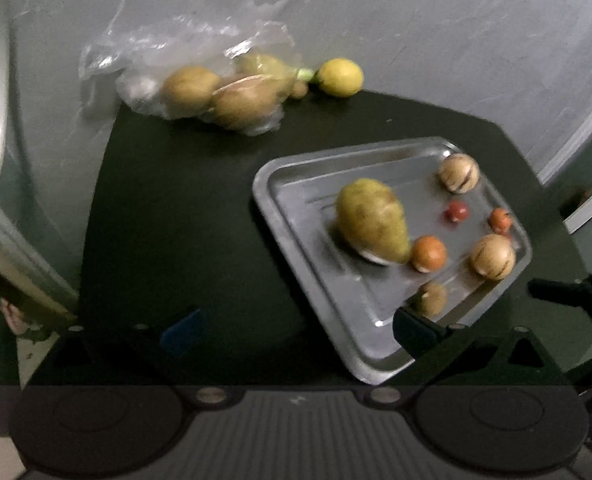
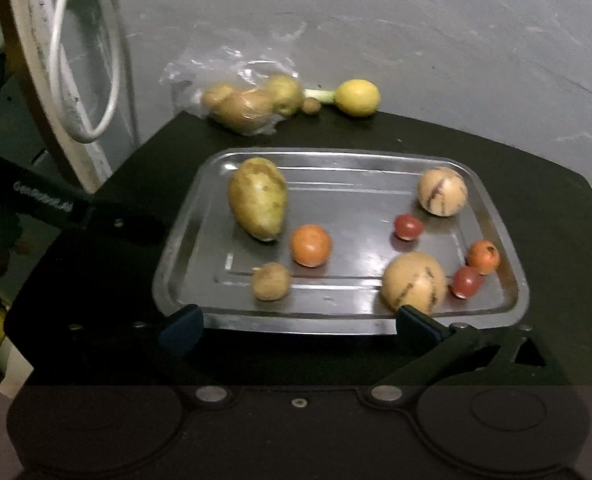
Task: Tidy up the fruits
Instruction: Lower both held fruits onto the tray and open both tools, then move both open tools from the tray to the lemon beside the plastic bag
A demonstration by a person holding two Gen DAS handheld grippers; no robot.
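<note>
Tray (image 2: 492, 200) on worktop (image 2: 536, 352) holds approx. 8 fruits incl. pear (image 2: 258, 198). Left: lemon (image 2: 357, 97), bagged fruits (image 2: 248, 106) at back. Both hand-held grippers (image 1: 296, 330) (image 2: 298, 328) spread wide, nothing grasped. Est. half done.

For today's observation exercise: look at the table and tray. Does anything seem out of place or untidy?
Yes. Most fruit sits on the metal tray, but a lemon lies loose on the dark table behind it. Beside it a crumpled plastic bag holds several yellowish fruits, not yet on the tray. Nothing looks spilled or damaged.
</note>
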